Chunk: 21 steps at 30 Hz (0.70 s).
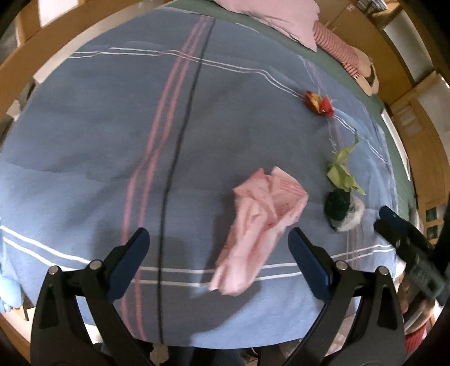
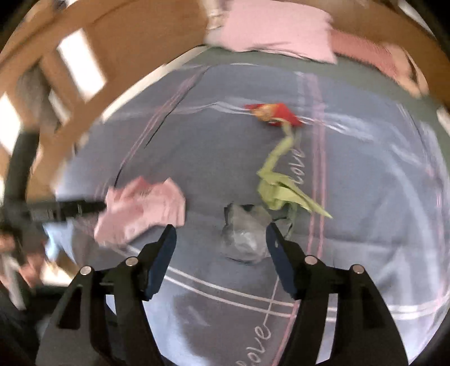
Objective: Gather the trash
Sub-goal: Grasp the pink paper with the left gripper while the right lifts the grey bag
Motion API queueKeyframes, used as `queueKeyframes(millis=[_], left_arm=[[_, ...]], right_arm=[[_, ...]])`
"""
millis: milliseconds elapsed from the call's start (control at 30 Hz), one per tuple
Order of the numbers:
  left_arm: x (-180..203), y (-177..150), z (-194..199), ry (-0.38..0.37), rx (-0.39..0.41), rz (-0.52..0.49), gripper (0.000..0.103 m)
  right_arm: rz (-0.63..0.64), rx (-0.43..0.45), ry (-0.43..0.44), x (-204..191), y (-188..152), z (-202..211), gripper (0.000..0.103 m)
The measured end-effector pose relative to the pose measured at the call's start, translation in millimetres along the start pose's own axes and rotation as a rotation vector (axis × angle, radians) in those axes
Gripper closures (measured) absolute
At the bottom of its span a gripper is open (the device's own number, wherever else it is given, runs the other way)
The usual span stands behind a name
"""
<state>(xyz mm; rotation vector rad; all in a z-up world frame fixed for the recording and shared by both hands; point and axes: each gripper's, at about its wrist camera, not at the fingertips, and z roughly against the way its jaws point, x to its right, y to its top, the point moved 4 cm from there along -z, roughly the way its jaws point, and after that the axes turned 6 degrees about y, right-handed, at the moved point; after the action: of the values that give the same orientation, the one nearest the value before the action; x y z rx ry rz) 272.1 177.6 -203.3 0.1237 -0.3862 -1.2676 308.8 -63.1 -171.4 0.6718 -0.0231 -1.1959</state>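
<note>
Below the left gripper (image 1: 218, 239), whose fingers are spread wide and hold nothing, a crumpled pink paper (image 1: 261, 231) lies on the bed (image 1: 98, 126), partly between the two blue finger pads. The bed carries a blue cover with pink, white and dark stripes. To the right of the pink paper sits a dark green and clear plastic wrapper (image 1: 343, 208), with a crumpled light green paper (image 1: 343, 171) just beyond it and a red and yellow wrapper (image 1: 319, 102) farther up the cover. A pink pillow (image 1: 281, 17) and a red striped pillow (image 1: 337, 48) rest at the head of the bed.

From the right wrist view, the right gripper (image 2: 220, 233) is also spread open and empty, hovering over the clear plastic wrapper (image 2: 244, 239), which lies between its fingertips. The light green paper (image 2: 281, 191) touches the wrapper's far side, and the red wrapper (image 2: 275, 112) lies beyond it. The pink paper (image 2: 140, 208) sits to the left, with the left gripper's dark finger (image 2: 73, 208) beside it. This view is blurred.
</note>
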Motion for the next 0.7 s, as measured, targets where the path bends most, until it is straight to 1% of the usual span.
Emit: queueKeyframes(millis=[33, 100, 200, 267, 300, 333, 367, 400, 433, 467, 500, 533, 567, 600, 633, 700], left_arm=[[3.8, -0.1, -2.2, -0.007, -0.002, -0.009, 0.005], [12.3, -2.0, -6.8, -0.009, -0.006, -0.039, 0.005], [27.4, -6.8, -15.1, -0.009, -0.018, -0.101, 0.005], [37.1, -9.9, -21.9, 0.01, -0.029, -0.146, 0.005], [39.6, -11.1, -23.9, 0.021, -0.031, -0.164, 0.005], [43.1, -12.7, -26.9, 0.039, -0.031, -0.186, 0.005], [46.0, -14.4, -30.1, 0.061, -0.03, -0.206, 0.005], [48.1, -15.3, -32.5, 0.078, -0.028, -0.222, 0.008], [49.7, -16.6, -35.8, 0.099, -0.026, -0.24, 0.025], [51.3, -17.6, -40.5, 0.116, -0.03, -0.253, 0.037], [51.6, -19.7, -47.0, 0.124, -0.05, -0.256, 0.05], [50.3, -20.3, -48.6, 0.126, -0.044, -0.252, 0.052], [50.1, -20.0, -46.5, 0.136, -0.013, -0.253, 0.058], [50.4, -20.1, -44.7, 0.142, 0.001, -0.261, 0.068], [50.5, -20.4, -43.5, 0.142, 0.012, -0.267, 0.074], [48.8, -22.3, -40.5, 0.12, 0.021, -0.248, 0.077]], right_arm=[[-0.019, 0.0, -0.005, -4.9, 2.2, -8.1, 0.038], [-0.084, 0.004, -0.016, 1.0, 7.3, -10.8, 0.038], [-0.232, -0.017, 0.007, 23.2, 5.0, -25.9, 0.038], [-0.267, -0.042, -0.005, 36.1, 0.7, -28.3, 0.038], [-0.267, -0.049, -0.009, 42.9, 3.8, -29.4, 0.038], [-0.237, -0.077, -0.026, 37.8, 1.6, -38.9, 0.038], [-0.223, -0.088, -0.036, 35.7, -0.1, -42.3, 0.038], [-0.204, -0.107, -0.051, 33.4, -2.7, -49.2, 0.038], [-0.196, -0.117, -0.062, 31.1, -4.7, -52.8, 0.038], [-0.194, -0.119, -0.066, 30.9, -6.2, -55.1, 0.049], [-0.195, -0.119, -0.065, 31.5, -7.4, -58.0, 0.057], [-0.202, -0.1, -0.065, 29.8, -9.0, -53.5, 0.059], [-0.203, -0.095, -0.065, 32.4, -8.8, -54.8, 0.06], [-0.205, -0.078, -0.064, 31.6, -10.5, -46.8, 0.06], [-0.204, -0.069, -0.064, 31.2, -11.5, -43.4, 0.061], [-0.184, -0.016, -0.07, 29.6, -15.7, -18.4, 0.061]])
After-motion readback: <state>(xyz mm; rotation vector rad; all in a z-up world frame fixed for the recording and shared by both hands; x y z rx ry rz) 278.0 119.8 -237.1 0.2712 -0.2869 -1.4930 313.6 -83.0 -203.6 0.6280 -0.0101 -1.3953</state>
